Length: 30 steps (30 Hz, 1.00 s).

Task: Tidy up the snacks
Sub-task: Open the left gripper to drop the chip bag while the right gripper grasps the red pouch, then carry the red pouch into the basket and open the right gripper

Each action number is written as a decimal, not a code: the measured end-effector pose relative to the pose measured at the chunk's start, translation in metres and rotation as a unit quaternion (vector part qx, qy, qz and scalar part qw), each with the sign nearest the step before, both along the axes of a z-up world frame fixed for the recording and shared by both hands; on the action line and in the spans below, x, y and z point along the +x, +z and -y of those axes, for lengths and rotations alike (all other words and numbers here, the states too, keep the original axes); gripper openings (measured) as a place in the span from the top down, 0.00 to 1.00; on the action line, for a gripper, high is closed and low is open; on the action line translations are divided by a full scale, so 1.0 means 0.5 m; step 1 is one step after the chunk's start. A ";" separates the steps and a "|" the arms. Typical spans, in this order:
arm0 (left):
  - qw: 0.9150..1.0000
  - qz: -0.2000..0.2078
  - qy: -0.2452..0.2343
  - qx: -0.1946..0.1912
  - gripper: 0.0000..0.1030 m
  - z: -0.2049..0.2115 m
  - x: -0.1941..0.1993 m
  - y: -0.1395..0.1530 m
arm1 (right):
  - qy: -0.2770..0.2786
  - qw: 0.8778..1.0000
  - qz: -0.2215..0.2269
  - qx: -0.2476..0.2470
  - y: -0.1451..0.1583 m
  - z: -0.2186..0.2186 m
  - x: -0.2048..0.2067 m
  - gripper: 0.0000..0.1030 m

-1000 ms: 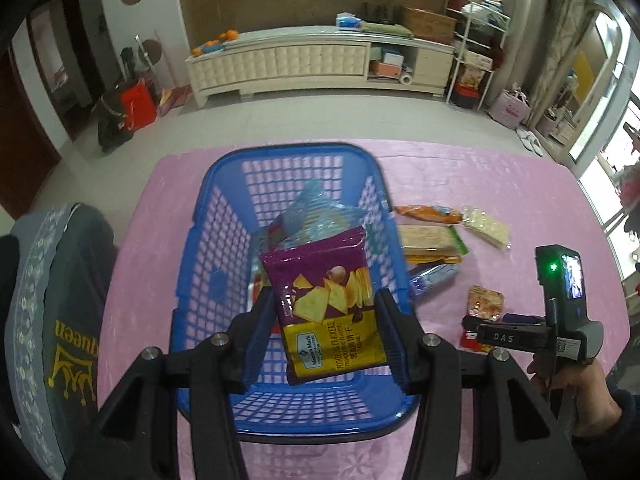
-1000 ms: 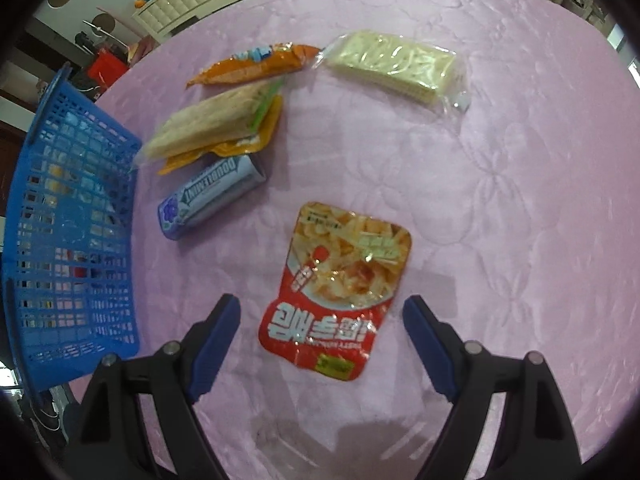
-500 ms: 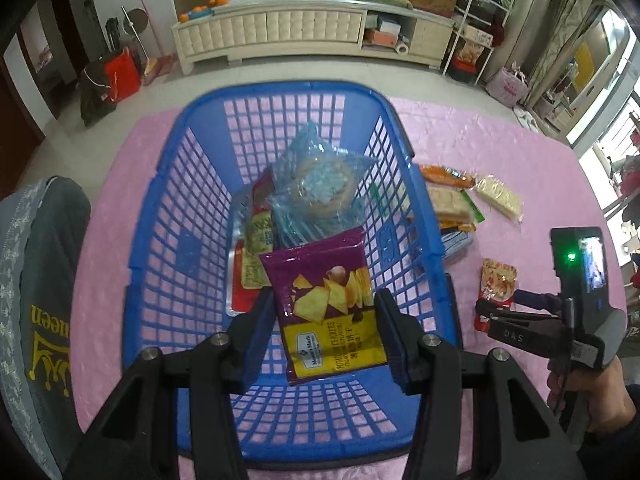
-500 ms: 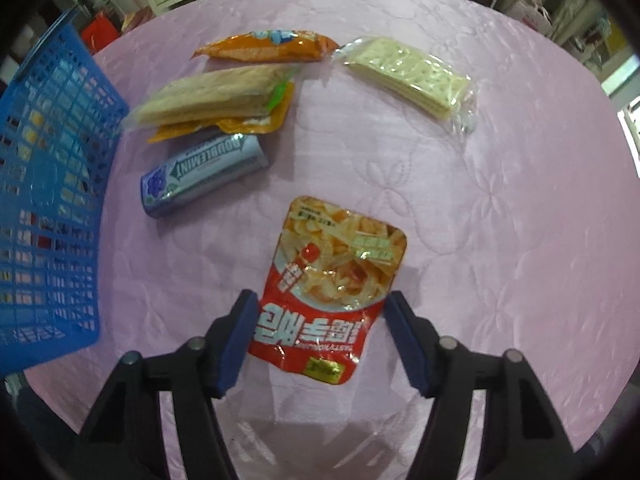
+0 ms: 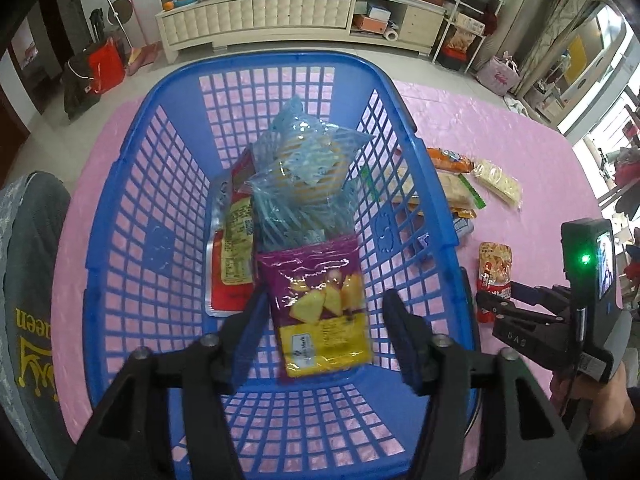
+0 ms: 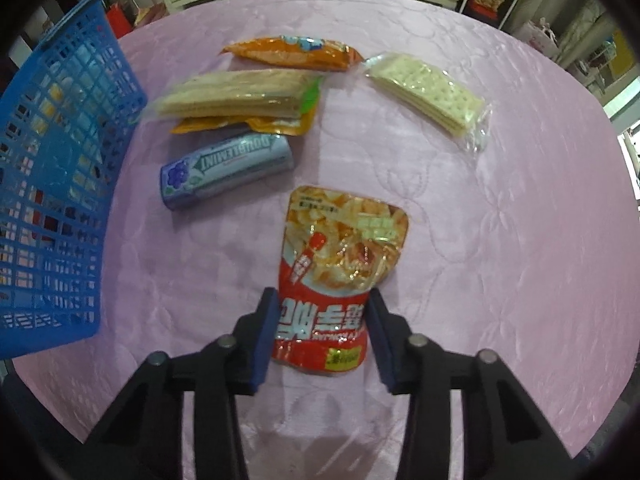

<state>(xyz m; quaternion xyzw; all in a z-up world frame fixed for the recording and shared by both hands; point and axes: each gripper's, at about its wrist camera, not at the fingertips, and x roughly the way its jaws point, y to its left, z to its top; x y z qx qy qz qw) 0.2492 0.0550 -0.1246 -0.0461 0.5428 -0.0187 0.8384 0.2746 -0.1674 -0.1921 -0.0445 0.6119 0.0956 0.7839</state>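
A blue plastic basket [image 5: 120, 216] stands on the pink table. In it lie a purple chip bag [image 5: 320, 304], a clear blue-printed bag [image 5: 304, 176] and a red packet [image 5: 228, 264]. My left gripper [image 5: 324, 312] is open inside the basket, fingers either side of the purple bag, which lies loose and tilted. My right gripper [image 6: 322, 318] has its fingers closed against both sides of a red noodle-snack pouch [image 6: 344, 260] lying on the table; it also shows in the left wrist view [image 5: 494, 280].
On the table beside the basket lie a Doublemint gum pack [image 6: 224, 168], a wafer pack [image 6: 236, 94] on an orange packet, an orange snack bag [image 6: 292, 52] and a clear cracker pack [image 6: 428, 92]. The basket's wall [image 6: 52, 184] stands left of my right gripper.
My left gripper has let go of the purple bag, which dropped into the basket, and its fingers spread. My right gripper moved forward and closed onto the red pouch.
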 end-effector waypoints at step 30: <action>0.998 0.052 0.019 0.008 0.43 -0.009 -0.087 0.133 | 0.025 0.987 0.082 0.137 0.246 0.032 -0.061 0.61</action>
